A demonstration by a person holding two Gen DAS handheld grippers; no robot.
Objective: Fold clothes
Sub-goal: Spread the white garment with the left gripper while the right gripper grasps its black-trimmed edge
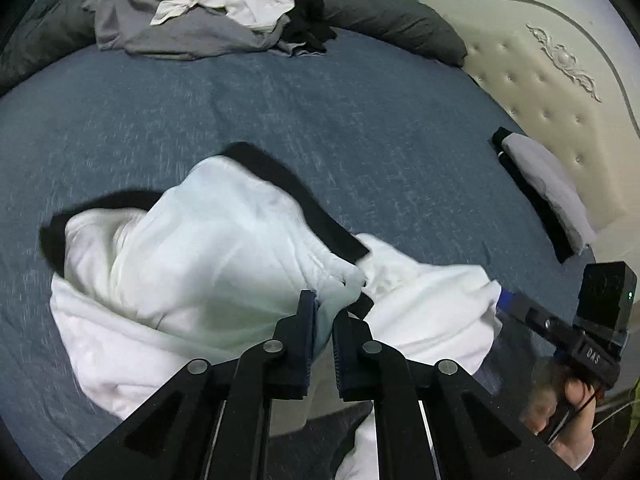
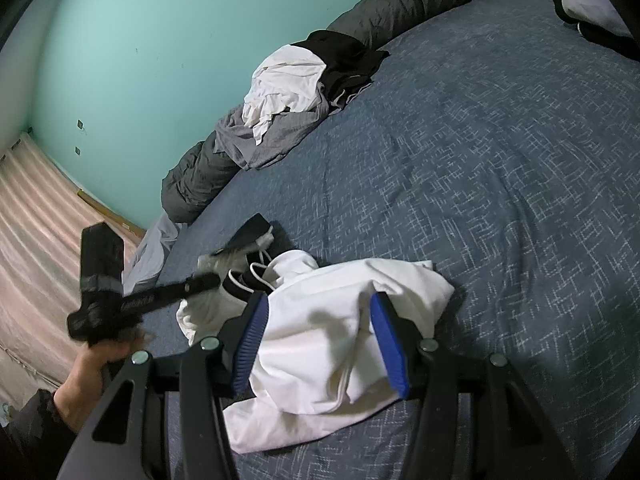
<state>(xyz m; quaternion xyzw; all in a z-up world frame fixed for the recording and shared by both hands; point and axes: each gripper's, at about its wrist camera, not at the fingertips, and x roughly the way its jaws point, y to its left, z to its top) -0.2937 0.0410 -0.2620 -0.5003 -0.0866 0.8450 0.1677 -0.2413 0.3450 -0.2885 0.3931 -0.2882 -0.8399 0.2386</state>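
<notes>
A white garment with black trim (image 1: 208,240) lies bunched on the blue bedspread (image 1: 320,112). My left gripper (image 1: 324,306) points down at its near edge, and its narrow jaws pinch a fold of the white cloth beside a black band. In the right wrist view the same garment (image 2: 340,320) mounds up between the blue pads of my right gripper (image 2: 320,298). Those jaws stand wide on either side of the cloth without squeezing it. The left gripper (image 2: 208,278) shows blurred at the garment's left end, near black bands and white drawstrings.
A pile of grey, white and black clothes (image 2: 296,92) sits at the bed's far side against a dark grey rolled duvet (image 1: 392,12). A folded stack (image 1: 548,188) lies by the cream tufted headboard (image 1: 560,92). The bed's edge drops to the floor (image 2: 40,220) on the left.
</notes>
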